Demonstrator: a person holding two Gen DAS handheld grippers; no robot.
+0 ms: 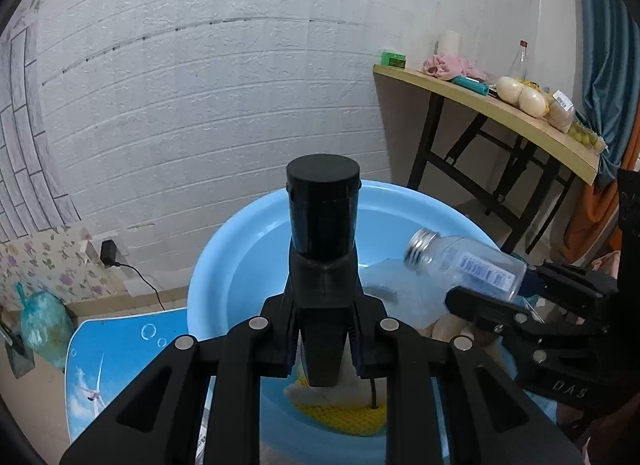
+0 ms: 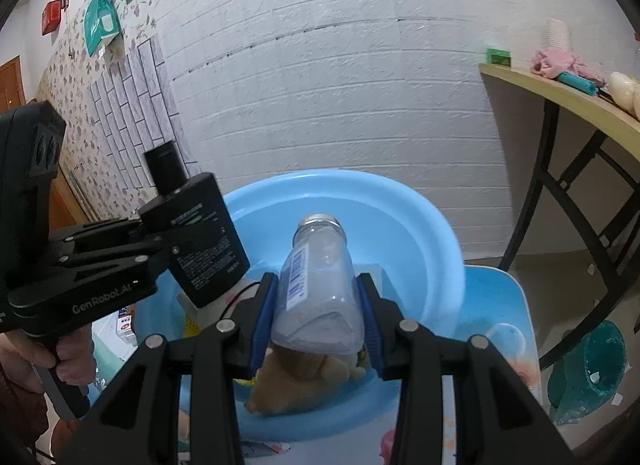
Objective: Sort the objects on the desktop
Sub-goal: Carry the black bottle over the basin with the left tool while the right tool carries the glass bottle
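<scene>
The black bottle point(image 1: 323, 209) stands cap-up, clamped between the jaws of the left gripper point(image 1: 322, 349), over the near edge of the blue basin point(image 1: 224, 265). Beside it the clear bottle point(image 2: 320, 285) lies pinched between the right gripper point(image 2: 318, 321) pads, above the basin's middle

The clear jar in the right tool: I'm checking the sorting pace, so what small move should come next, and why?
Probably lower the right tool a little toward the blue basin before letting go. The clear jar is clamped above the basin, over a plush toy, and the left tool, with its black bottle, is close beside it.
</scene>
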